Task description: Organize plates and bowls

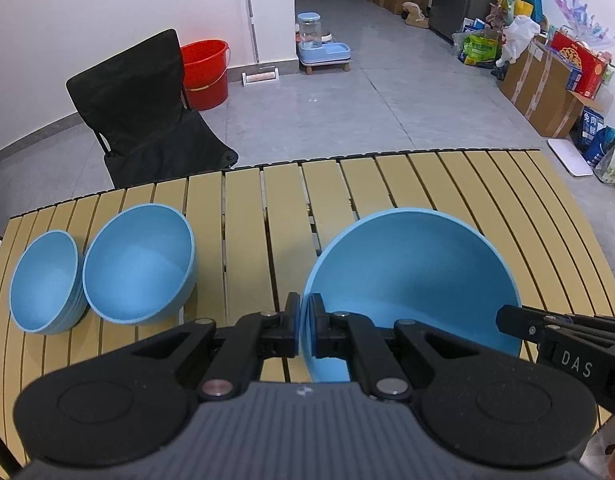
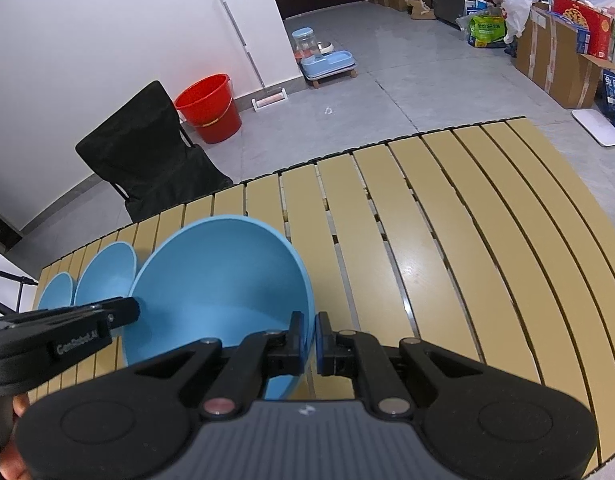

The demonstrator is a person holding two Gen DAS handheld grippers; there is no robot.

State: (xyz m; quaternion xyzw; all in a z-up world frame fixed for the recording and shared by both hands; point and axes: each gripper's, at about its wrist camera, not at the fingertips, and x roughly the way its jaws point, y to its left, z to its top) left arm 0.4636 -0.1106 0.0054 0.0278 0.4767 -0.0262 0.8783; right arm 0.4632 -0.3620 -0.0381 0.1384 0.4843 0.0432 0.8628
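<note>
Both grippers pinch the large blue bowl [image 1: 419, 276]: left gripper [image 1: 305, 326] its left rim, right gripper [image 2: 310, 340] apparently its right rim.

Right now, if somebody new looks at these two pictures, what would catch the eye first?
First the large blue bowl, tilted above the slatted yellow table and pinched at opposite rims by the left gripper and the right gripper. Next, two smaller blue bowls sit side by side at the table's left: the medium bowl and the small bowl. Behind them on the floor stand a black folding chair and a red bucket.
</note>
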